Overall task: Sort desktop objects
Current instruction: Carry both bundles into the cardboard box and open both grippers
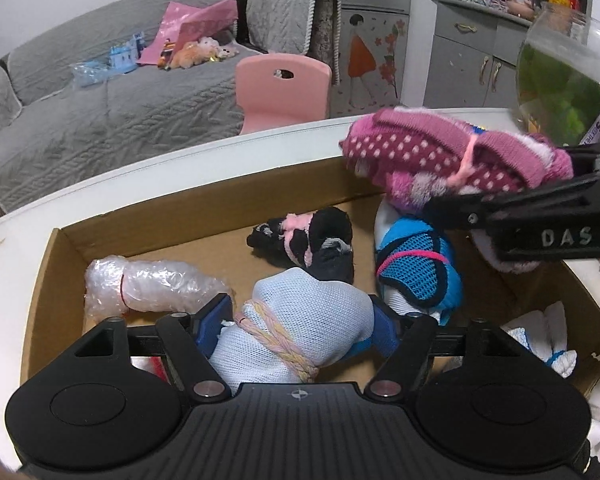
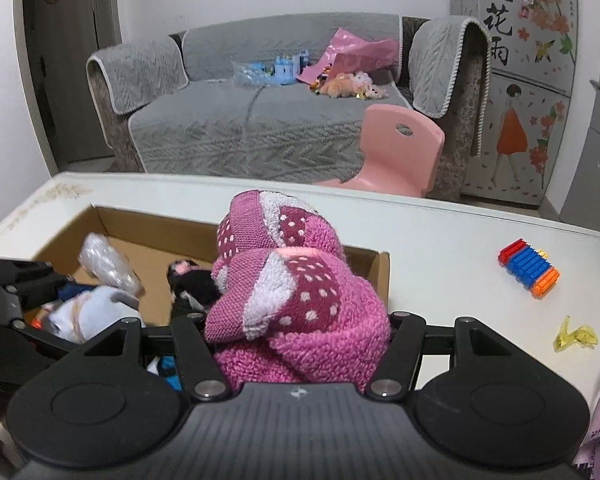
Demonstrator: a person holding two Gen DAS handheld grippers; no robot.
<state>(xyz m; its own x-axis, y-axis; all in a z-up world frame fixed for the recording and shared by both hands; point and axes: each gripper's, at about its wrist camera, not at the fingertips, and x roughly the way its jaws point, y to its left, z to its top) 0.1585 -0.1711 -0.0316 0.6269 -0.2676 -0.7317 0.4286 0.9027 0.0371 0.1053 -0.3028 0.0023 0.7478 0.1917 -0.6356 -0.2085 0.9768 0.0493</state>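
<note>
A white table [image 2: 440, 236] carries a shallow cardboard box [image 1: 44, 280], its long far wall running close along the table's far edge. The box takes up most of the table's left part, and bundles of soft goods are scattered over its floor.

Above the box's right end, the right gripper [image 2: 300, 344] is clamped on a pink polka-dot sock bundle [image 2: 288, 300], which bulges out past the fingers and hangs over the box's rim rather than resting on the floor. Over the box's near side, the left gripper [image 1: 304, 320] is clenched on a pale blue sock bundle [image 1: 296, 332] tied round with pink and yellow cord; its blue pads [image 1: 214, 316] press into both flanks.

On the box floor, a roll of bubble wrap [image 1: 148, 288] lies toward the left wall. A black and pink sock bundle [image 1: 304, 240] sits near the far wall at the middle. Just right of it lies a blue mesh sock bundle [image 1: 416, 268], and a white cloth bundle [image 1: 548, 336] is tucked into the near right corner.

Outside the box, toward the table's right edge, a stack of blue, red and orange clips [image 2: 528, 268] lies on the bare top, with a small yellow clip [image 2: 574, 338] nearer the front edge.
</note>
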